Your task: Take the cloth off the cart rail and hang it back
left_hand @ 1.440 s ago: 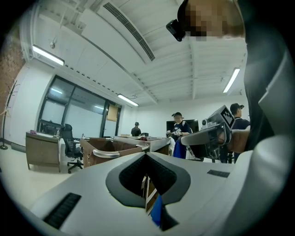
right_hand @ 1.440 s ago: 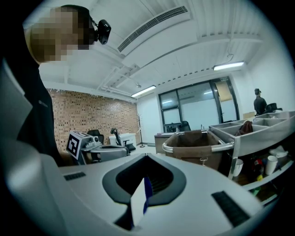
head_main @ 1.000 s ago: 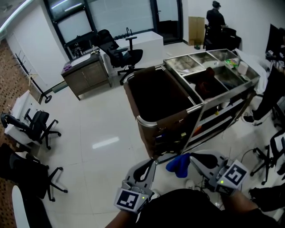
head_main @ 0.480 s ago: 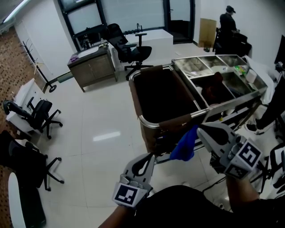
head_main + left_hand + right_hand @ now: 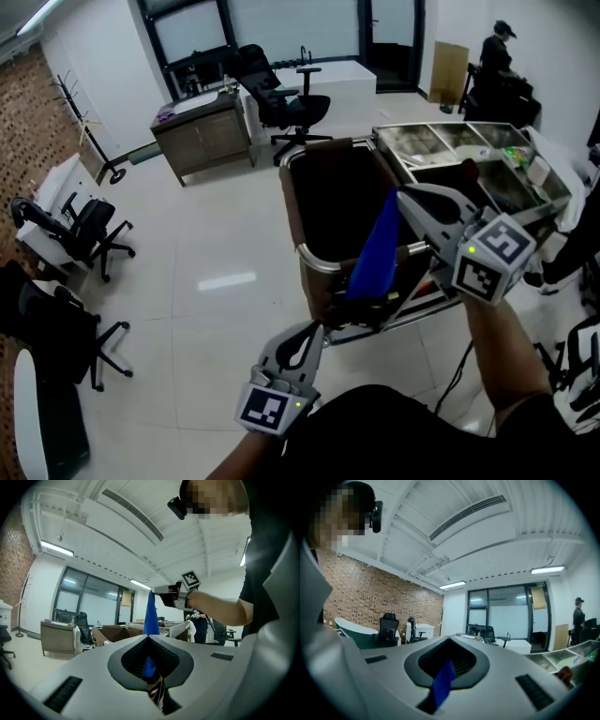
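Lowest in the head view, the left gripper (image 5: 314, 330) is seen with its jaws closed together on nothing, idle below the cart. Just above it, at frame centre, the blue cloth (image 5: 375, 248) is pinched by its top end in the right gripper (image 5: 401, 194), whose jaws are clamped on it. It hangs in a narrow fold before the cart rail (image 5: 317, 265); contact with the rail cannot be told. Beyond lies the cart's brown bag (image 5: 337, 187). Removal is judged done and re-hanging in hand: the cloth must be carried over the rail, lowered to drape on both sides, then released.
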